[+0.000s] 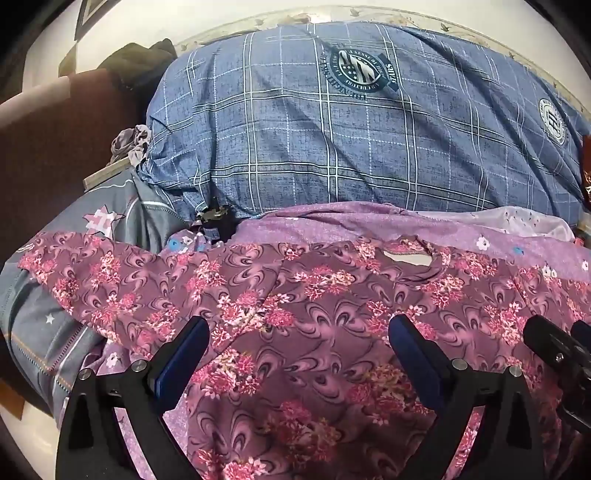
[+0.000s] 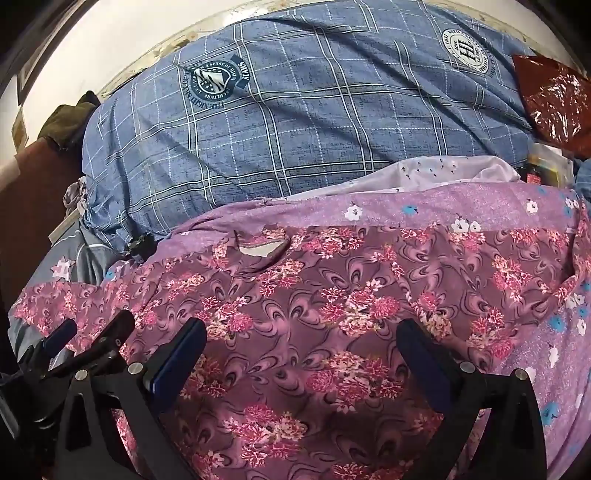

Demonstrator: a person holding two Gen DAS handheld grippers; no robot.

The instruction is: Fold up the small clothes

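**Both grippers spread wide above the floral top on the bed**

The pale wall [image 1: 369, 11] filled the background, and a dark-framed picture [image 1: 86, 14] hung at upper left. Biggest thing on the bed was the bulky blue checked duvet [image 1: 332, 129], crests printed on it, heaped along the far side. In front of it lay the lilac flowered sheet [image 2: 480, 199], covering the bed surface, with a grey star-print cover [image 1: 92, 221] bunched at the left edge. Spread flat on that lilac sheet, nearest the cameras, was the task garment: the mauve floral top [image 1: 295, 302], neckline toward the duvet. A red crinkly plastic bag [image 2: 550, 99] sat at far right. The left gripper [image 1: 299, 332] hung over the top with its jaws wide apart, holding nothing; the right gripper [image 2: 301, 332] was likewise parted and empty.
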